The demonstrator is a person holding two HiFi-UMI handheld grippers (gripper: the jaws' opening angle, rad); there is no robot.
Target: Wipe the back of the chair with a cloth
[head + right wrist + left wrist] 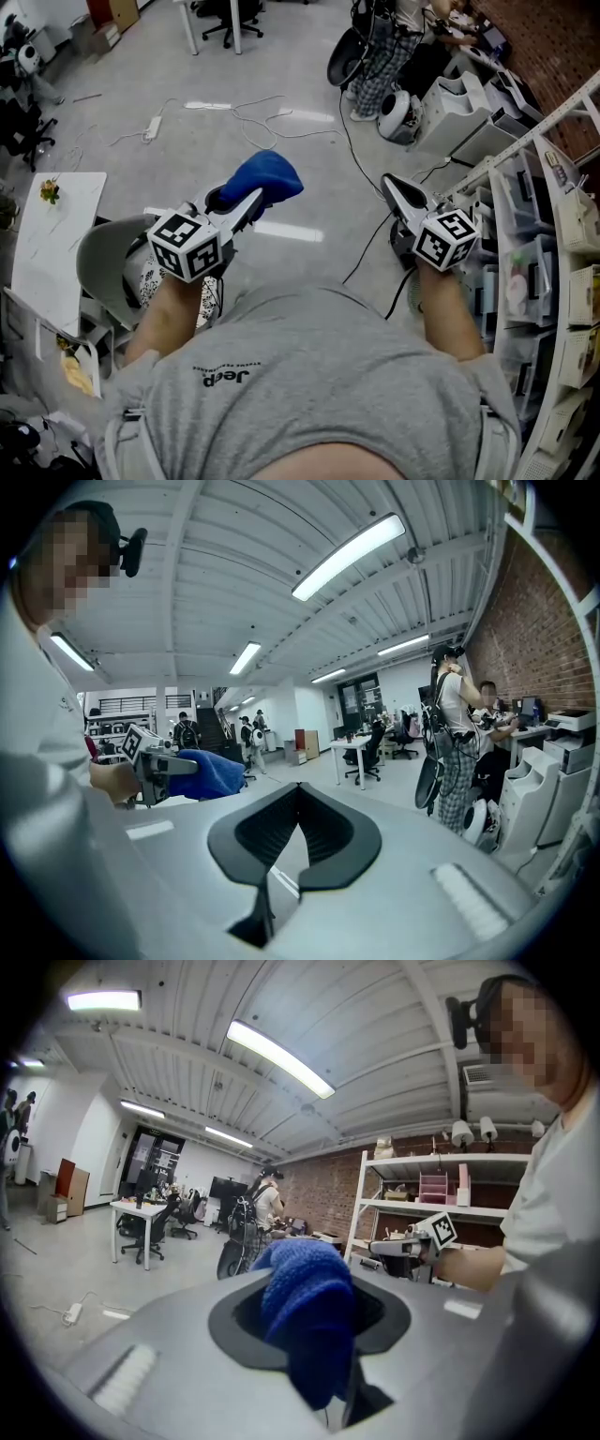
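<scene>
White table (56, 258) at left, power strip (152, 127) on floor, printer (457, 101), shelving (562, 300) at rt.

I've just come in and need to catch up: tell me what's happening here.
A person in a grey T-shirt holds a gripper in each hand. The left gripper is shut on a blue cloth, held up in the air. The right gripper is shut with nothing between its jaws. The grey chair stands to the person's left, beside a white table. The cloth isn't touching it, so wiping isn't under way.
</scene>
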